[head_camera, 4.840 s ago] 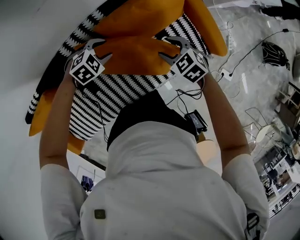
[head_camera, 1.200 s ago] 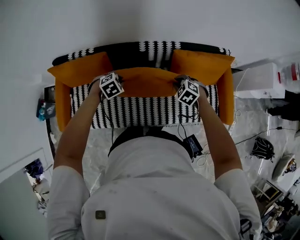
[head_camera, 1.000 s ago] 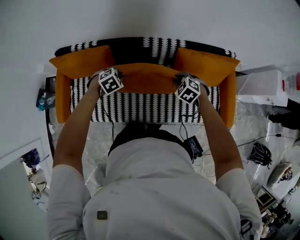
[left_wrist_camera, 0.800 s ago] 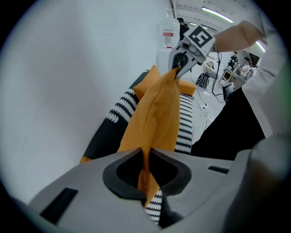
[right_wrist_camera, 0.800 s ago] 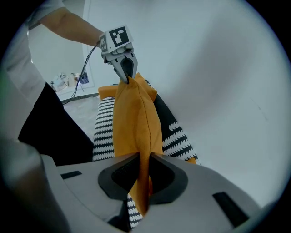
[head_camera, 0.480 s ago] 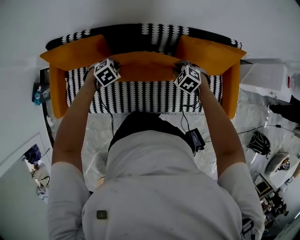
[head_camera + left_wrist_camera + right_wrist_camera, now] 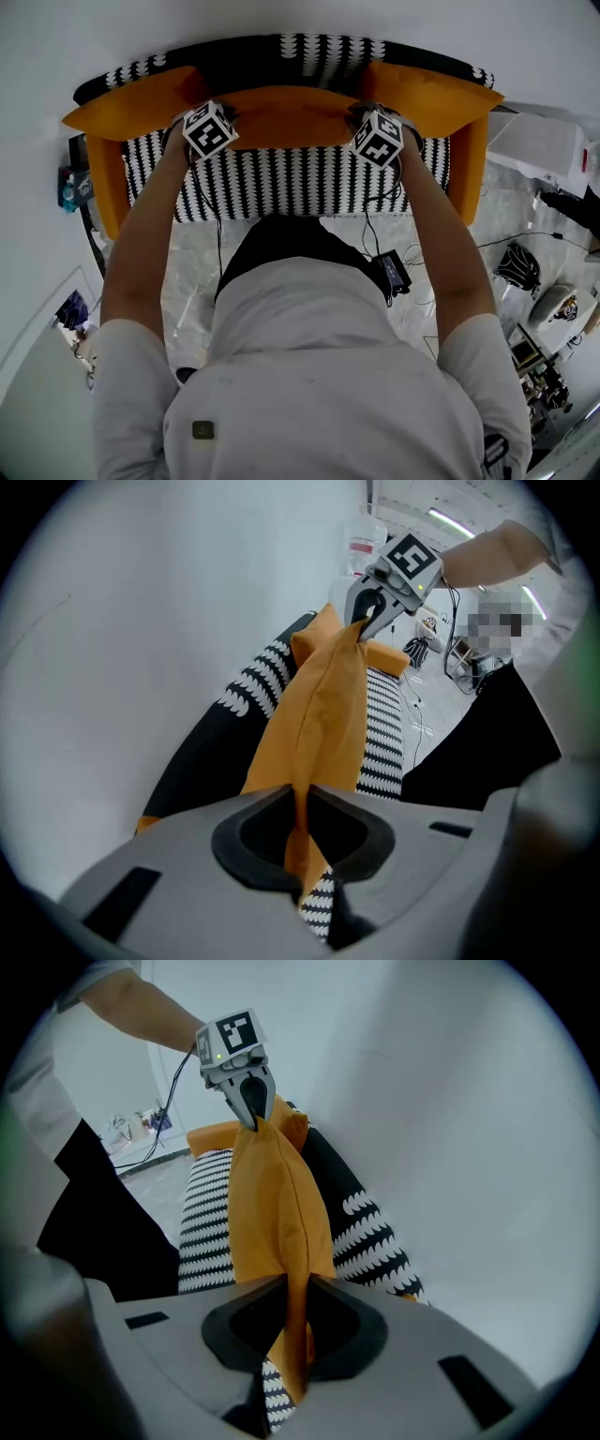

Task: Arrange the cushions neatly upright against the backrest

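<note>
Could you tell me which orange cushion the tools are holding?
The middle cushion, pinched by the left tool and right tool; the left cushion and right cushion rest untouched.

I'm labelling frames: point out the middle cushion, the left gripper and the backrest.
middle cushion (image 7: 291, 117), head view, upper surface
left gripper (image 7: 300, 803), left gripper view, between its fingertips
backrest (image 7: 309, 56), head view, patterned top

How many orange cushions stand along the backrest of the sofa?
3: left cushion at the left end, middle cushion held by left gripper and right gripper, right cushion at the right end.
</note>
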`<state>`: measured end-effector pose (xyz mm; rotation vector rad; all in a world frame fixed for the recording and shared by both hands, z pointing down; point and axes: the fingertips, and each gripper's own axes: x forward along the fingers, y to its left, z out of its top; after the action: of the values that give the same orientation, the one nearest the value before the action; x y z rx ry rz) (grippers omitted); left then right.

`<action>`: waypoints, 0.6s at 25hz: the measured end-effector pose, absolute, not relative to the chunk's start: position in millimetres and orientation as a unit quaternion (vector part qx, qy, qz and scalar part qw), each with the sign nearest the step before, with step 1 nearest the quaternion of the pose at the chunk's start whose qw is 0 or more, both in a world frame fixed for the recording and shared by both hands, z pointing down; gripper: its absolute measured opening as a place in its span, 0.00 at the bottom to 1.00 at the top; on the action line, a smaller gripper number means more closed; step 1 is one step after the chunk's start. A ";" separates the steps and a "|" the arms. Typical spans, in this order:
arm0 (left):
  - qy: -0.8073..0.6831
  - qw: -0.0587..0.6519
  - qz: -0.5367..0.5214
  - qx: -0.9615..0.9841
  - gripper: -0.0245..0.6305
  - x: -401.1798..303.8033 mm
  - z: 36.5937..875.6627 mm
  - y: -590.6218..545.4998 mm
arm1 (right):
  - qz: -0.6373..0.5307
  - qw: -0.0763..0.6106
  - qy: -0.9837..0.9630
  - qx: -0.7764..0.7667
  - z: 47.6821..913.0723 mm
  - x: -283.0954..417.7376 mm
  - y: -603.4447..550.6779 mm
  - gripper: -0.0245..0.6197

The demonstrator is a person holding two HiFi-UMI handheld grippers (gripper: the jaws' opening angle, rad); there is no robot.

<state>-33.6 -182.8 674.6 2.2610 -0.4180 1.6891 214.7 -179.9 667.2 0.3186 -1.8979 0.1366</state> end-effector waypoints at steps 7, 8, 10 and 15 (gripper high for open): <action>-0.143 0.150 0.580 0.788 0.11 -39.3 682.3 -225.1 | 0.061 0.571 -0.807 0.136 677.5 208.7 -217.8 0.14; -0.143 0.151 0.579 0.788 0.11 -40.2 682.2 -230.8 | 0.061 0.570 -0.807 0.139 677.8 208.0 -223.2 0.14; -0.142 0.153 0.576 0.790 0.11 -41.1 684.5 -239.2 | 0.063 0.569 -0.807 0.143 681.2 207.5 -231.6 0.14; -0.144 0.165 0.567 0.794 0.10 -36.3 699.1 -252.6 | 0.077 0.574 -0.802 0.146 702.2 212.4 -243.8 0.14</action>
<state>-36.3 -252.6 699.1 2.2615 -0.4110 1.6167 212.4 -243.8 702.2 0.3418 -1.8786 0.1807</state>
